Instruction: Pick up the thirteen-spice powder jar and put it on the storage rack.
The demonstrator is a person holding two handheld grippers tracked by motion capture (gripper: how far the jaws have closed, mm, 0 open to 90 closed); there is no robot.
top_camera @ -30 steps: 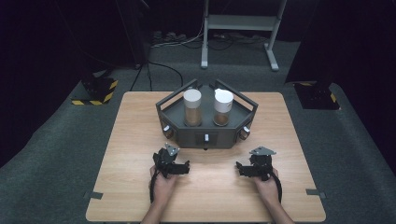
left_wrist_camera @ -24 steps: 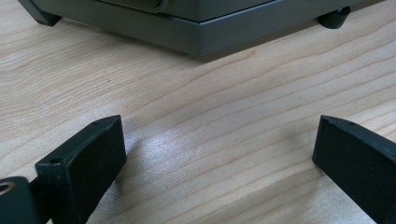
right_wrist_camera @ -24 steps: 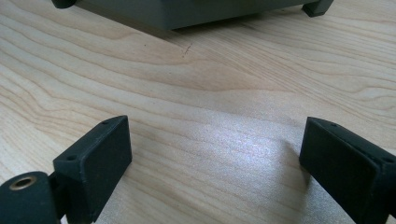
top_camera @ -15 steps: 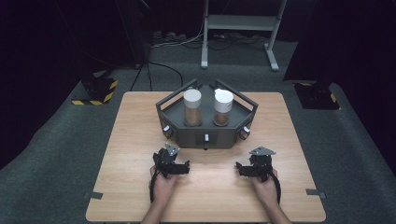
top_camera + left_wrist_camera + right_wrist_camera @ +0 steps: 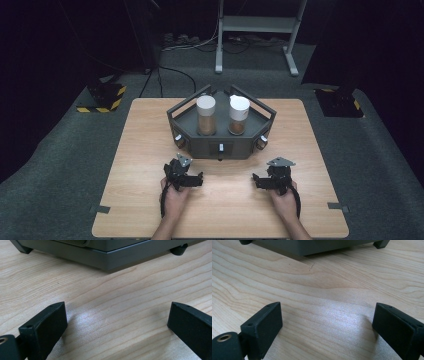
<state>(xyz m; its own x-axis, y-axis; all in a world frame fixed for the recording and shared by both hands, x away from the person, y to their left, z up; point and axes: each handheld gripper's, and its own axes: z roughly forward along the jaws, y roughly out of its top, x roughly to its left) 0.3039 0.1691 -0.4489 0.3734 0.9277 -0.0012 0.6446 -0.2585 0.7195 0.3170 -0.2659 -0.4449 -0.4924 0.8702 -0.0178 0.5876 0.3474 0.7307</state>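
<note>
A dark grey angular holder [image 5: 220,142] stands at the middle back of the wooden table [image 5: 140,145]. In it stand two clear jars with white lids, the left jar [image 5: 205,116] and the right jar [image 5: 238,115], both with brown contents. My left gripper [image 5: 181,174] rests on the table in front of the holder's left corner, jaws wide open with bare wood between them [image 5: 117,325]. My right gripper [image 5: 272,176] rests in front of the holder's right corner, also open over bare wood [image 5: 327,325]. The holder's base [image 5: 110,257] lies just ahead in both gripper views [image 5: 312,247].
The holder has round knobs on its front corners [image 5: 180,141] [image 5: 261,142]. Beyond the table, on the dark floor, are a yellow-and-black striped base [image 5: 102,97], cables and a metal stand [image 5: 255,30]. Tape marks sit at the table's near corners [image 5: 100,209].
</note>
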